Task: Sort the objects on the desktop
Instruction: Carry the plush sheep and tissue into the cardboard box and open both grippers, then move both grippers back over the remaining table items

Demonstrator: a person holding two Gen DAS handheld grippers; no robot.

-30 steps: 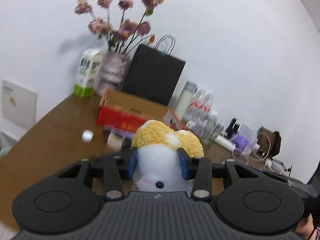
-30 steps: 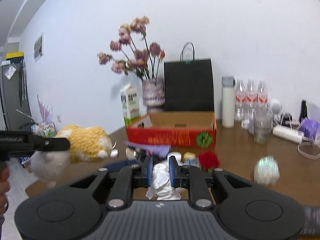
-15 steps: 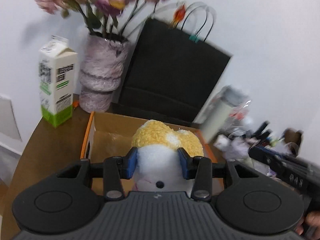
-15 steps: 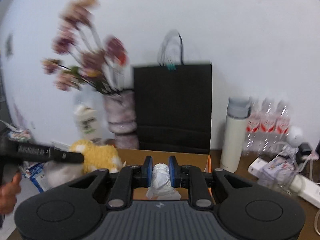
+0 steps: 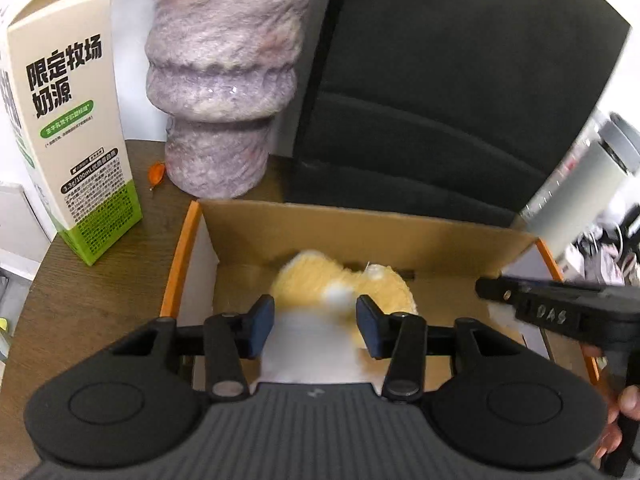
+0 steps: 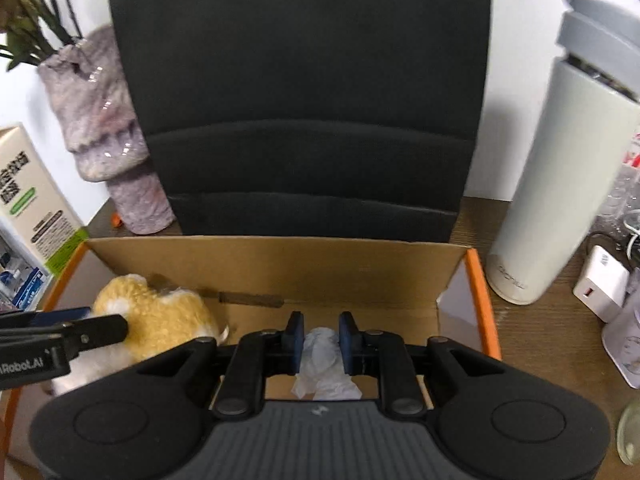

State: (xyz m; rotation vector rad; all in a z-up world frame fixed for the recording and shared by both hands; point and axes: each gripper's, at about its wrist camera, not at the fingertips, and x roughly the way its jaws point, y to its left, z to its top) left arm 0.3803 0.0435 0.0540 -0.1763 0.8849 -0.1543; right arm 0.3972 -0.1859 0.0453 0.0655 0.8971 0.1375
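Plush toy [image 5: 344,292] lies in the box [image 5: 360,232] between opening left jaws — right jaws, also opening, flank crumpled tissue [image 6: 320,356].

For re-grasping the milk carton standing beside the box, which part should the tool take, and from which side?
Grip the milk carton across its flat side panels at mid-height, coming in level from the front. It stands upright, and the vase crowds its right side.
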